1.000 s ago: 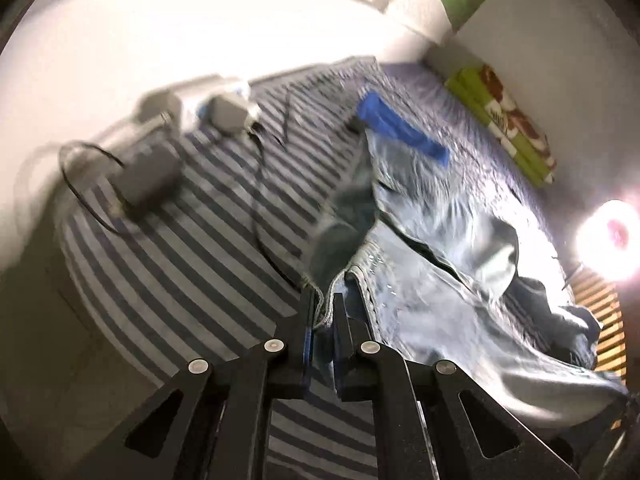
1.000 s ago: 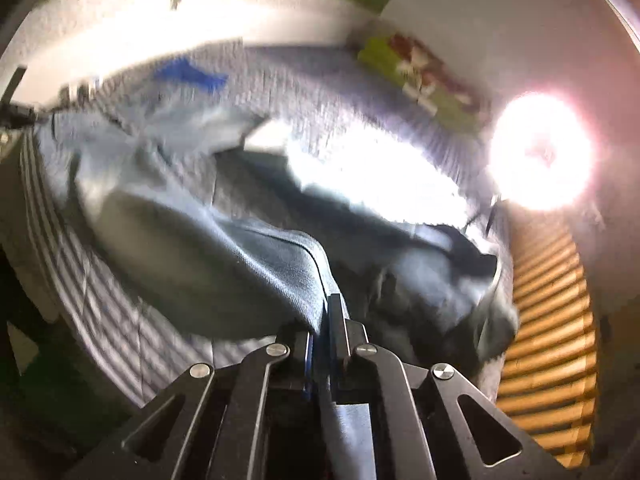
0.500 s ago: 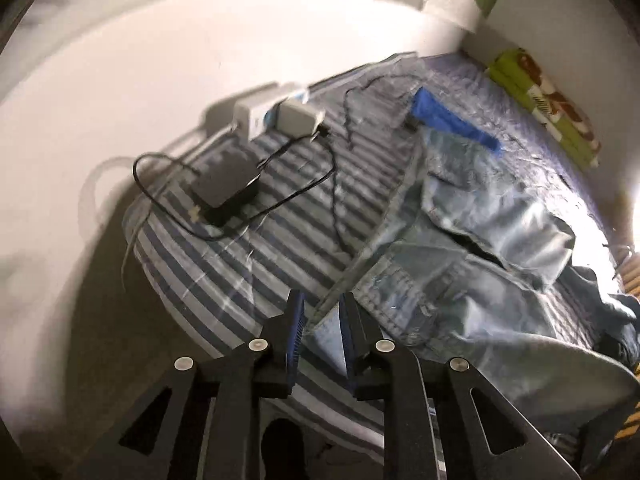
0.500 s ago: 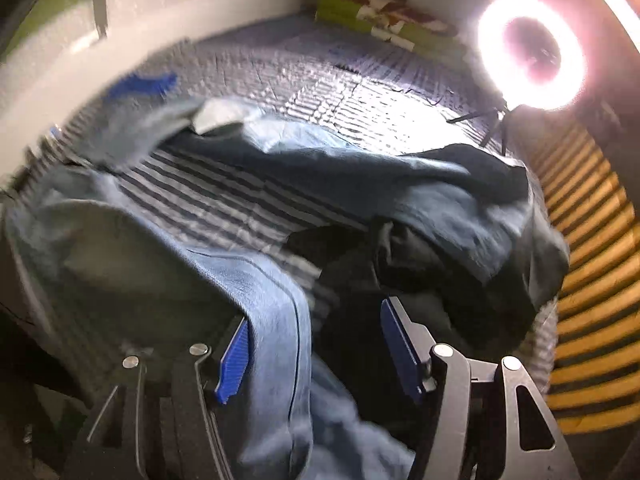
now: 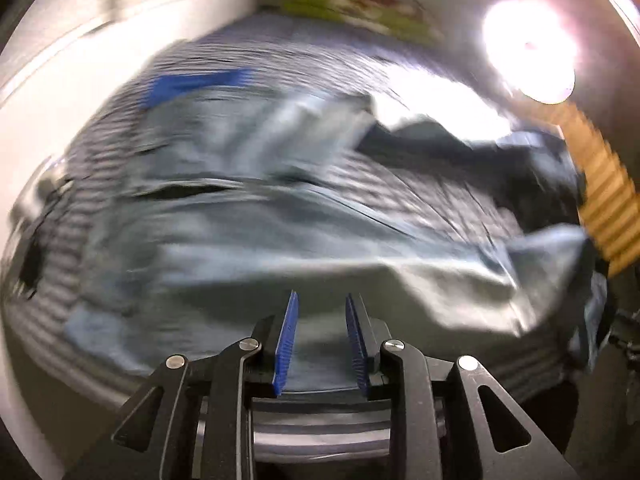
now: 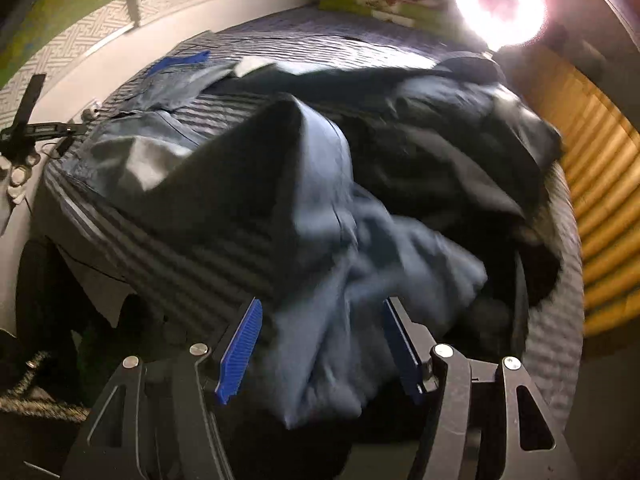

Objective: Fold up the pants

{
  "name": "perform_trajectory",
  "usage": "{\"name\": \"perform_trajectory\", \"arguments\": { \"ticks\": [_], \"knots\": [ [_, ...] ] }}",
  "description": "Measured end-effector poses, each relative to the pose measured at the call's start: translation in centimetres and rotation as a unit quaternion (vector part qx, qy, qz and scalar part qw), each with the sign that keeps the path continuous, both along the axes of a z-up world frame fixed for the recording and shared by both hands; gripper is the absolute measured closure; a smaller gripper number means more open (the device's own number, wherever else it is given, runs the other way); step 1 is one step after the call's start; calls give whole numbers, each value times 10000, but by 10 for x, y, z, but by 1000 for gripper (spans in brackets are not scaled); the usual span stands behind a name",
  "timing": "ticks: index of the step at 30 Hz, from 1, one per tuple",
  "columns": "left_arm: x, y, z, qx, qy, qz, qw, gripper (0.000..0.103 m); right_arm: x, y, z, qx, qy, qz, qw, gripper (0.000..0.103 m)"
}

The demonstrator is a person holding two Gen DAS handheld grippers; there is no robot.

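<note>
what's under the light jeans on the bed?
The striped bedcover shows around the light jeans. Dark clothes lie beside them at the right; whether anything else sits beneath the jeans is hidden.

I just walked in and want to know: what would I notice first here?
Probably the bright round ring light glaring at the top right, beyond the far side of the bed. Next, the rumpled light blue denim pants spread across the striped grey bedsheet, with a heap of darker clothes to their right. Up close, the right gripper stands open over the denim.
</note>
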State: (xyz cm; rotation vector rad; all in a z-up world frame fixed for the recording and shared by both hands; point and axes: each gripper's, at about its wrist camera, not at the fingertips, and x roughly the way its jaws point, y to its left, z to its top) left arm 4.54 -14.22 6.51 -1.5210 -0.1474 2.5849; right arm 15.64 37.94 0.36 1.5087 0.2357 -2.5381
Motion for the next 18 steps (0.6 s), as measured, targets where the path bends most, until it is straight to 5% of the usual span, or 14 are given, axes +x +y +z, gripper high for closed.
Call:
{"name": "perform_trajectory", "arguments": {
  "ticks": [6, 11, 13, 14, 15, 18],
  "knots": [
    [-16, 76, -27, -139, -233, -637, 9976, 66, 51, -8, -28, 159, 115, -4, 9998, 44],
    [-29, 78, -38, -179, -362, -402, 9984, 66, 43, -35, -63, 1025, 36, 301, 9943, 44],
    [-35, 67, -38, -193, -386, -233, 9988, 66, 34, -32, -63, 1063, 101, 261, 9939, 59],
    [-37, 62, -38, -188, -406, -184, 9988, 66, 29, -28, -58, 998, 96, 204, 9947, 78],
    [-39, 56, -39, -198, -419, -131, 9988, 66, 24, -21, -52, 951, 87, 117, 9954, 86],
    [-45, 45, -40, -302, -426, -22, 9986, 66, 21, -10, -21, 963, 401, 16, 9945, 90]
  ]
}}
